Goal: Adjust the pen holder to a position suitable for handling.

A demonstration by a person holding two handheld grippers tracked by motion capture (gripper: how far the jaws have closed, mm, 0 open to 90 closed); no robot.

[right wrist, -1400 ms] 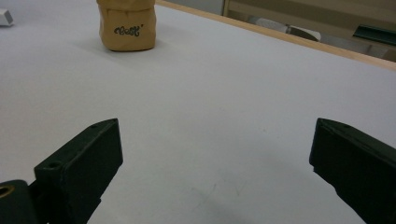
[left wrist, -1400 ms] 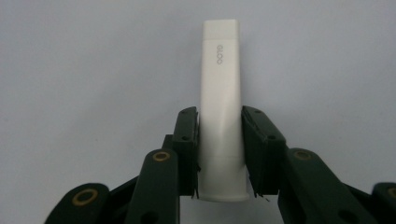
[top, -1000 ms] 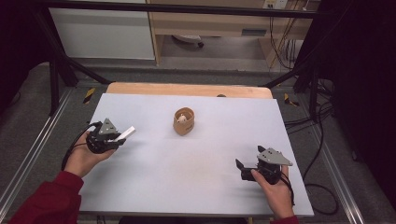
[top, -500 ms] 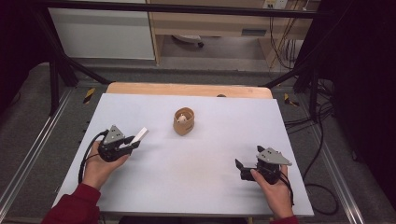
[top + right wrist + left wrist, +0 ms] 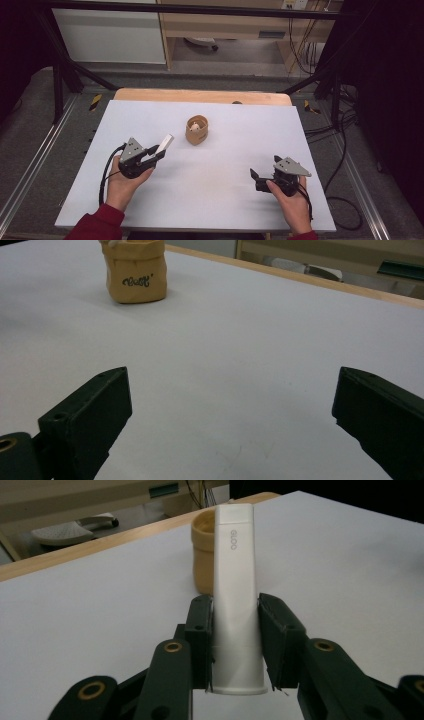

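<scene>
Left gripper, pinching a white tube, has swung in toward the pouch, suggesting a drop-off; right gripper rests spread wide, empty.

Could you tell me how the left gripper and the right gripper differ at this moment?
The left gripper is shut on a white tube, while the right gripper is open, with nothing between its jaws. The left gripper points toward the tan pouch, with the tube's tip close to it; the right gripper sits farther from the pouch, near the table's front right part. Both are black, hand-held and topped with a grey plate.
</scene>
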